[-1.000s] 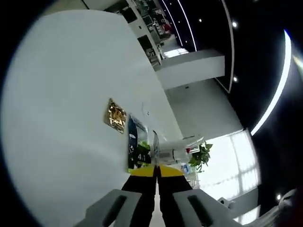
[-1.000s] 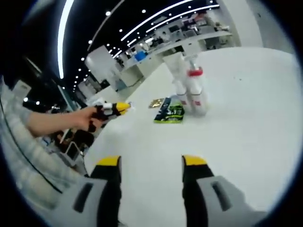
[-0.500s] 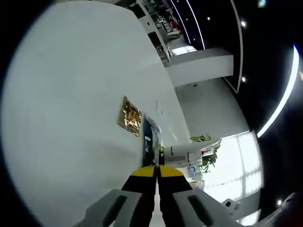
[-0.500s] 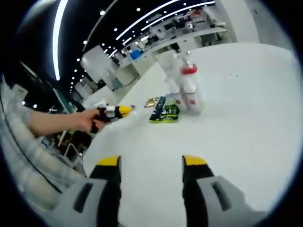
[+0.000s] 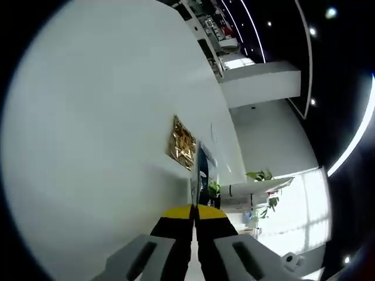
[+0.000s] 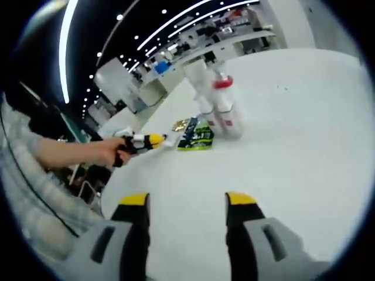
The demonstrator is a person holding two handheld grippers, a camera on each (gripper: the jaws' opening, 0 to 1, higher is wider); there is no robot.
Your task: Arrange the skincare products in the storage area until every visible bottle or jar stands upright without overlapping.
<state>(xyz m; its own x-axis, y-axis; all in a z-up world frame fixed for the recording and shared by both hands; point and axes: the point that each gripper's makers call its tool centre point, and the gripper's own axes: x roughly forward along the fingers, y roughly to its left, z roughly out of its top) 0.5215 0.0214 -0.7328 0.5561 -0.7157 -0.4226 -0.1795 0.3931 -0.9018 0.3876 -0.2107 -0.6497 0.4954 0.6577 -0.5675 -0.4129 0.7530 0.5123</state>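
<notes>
On the white table stand two white bottles; the nearer bottle has a red cap and label, the taller bottle is just behind it. A green and black sachet lies flat in front of them, with a gold sachet beside it. In the left gripper view the gold sachet and the green sachet lie ahead of my left gripper, whose yellow-tipped jaws are pressed together, empty. My right gripper stands open over bare table, well short of the bottles. The left gripper appears at the left, near the sachets.
A person's hand and checked sleeve hold the left gripper. Office desks and ceiling lights sit beyond the table's far edge. A white bottle lies across the left gripper view past the sachets.
The left gripper has moved closer to the sachets; in its view they have slid nearer. In the right gripper view the bottles have shifted slightly left as the camera moved.
</notes>
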